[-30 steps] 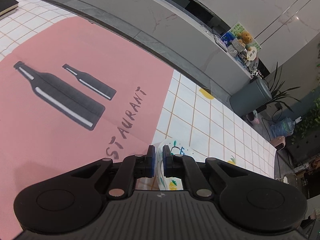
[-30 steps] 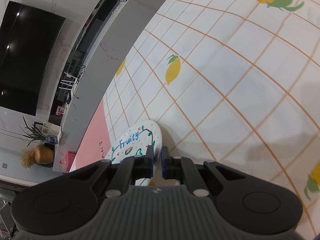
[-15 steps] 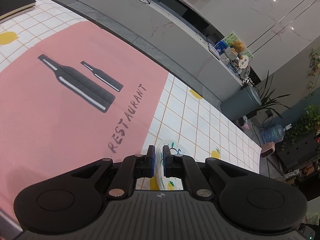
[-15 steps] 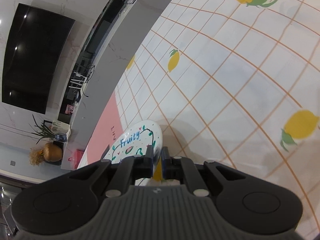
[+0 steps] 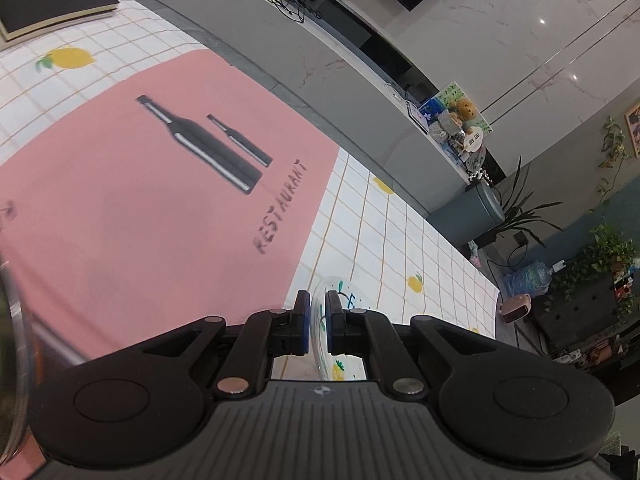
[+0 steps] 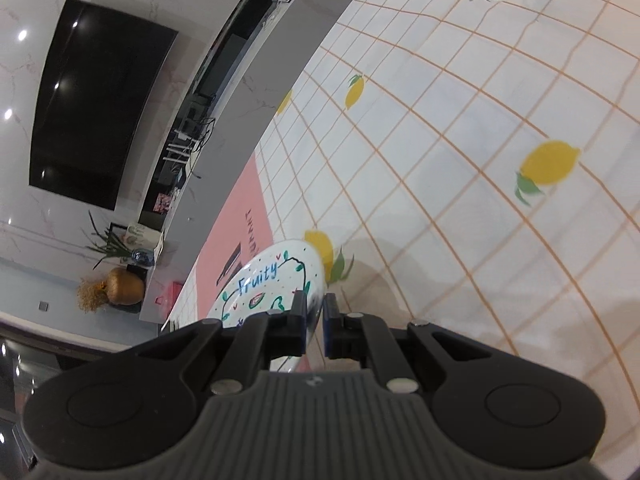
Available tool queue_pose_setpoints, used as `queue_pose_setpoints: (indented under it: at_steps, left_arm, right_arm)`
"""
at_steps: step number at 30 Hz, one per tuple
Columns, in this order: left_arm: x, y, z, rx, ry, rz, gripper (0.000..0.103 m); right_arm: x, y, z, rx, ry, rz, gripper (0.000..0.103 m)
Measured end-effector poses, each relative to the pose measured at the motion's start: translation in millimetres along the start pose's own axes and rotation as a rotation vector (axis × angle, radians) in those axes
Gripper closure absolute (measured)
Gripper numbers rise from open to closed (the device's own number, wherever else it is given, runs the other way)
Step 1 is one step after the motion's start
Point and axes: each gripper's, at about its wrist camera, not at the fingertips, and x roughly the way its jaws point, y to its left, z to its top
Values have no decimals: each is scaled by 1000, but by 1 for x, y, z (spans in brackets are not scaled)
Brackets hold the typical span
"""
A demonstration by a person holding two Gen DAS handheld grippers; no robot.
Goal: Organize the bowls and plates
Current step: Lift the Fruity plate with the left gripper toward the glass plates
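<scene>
Both claws, left [image 5: 316, 322] and right [image 6: 315, 320], clamped on "Fruity" plate [image 6: 276, 276] rim; pink "RESTAURANT" mat [image 5: 132, 208] reaches the counter's [image 6: 460, 128] far edge

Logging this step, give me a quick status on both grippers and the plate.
Left gripper shut on plate rim. Right gripper shut on opposite rim. Plate held above tablecloth. Nothing in the way.

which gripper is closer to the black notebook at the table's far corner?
Left. The black notebook lies far ahead of the left gripper, beyond the pink mat. The right gripper's view misses it.
</scene>
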Motion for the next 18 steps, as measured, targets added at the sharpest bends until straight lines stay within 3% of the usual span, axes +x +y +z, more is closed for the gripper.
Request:
queue_pose_setpoints:
  at_steps: [12,18]
  left_arm:
    - [-42,26,-35,-13,-2,6,96]
    - [-44,43,-52,-52,22,16,96]
  right_arm:
    - [-29,0,-39,-114,24,9,98]
    - [-29,-1,-47,-172,64,-56,98]
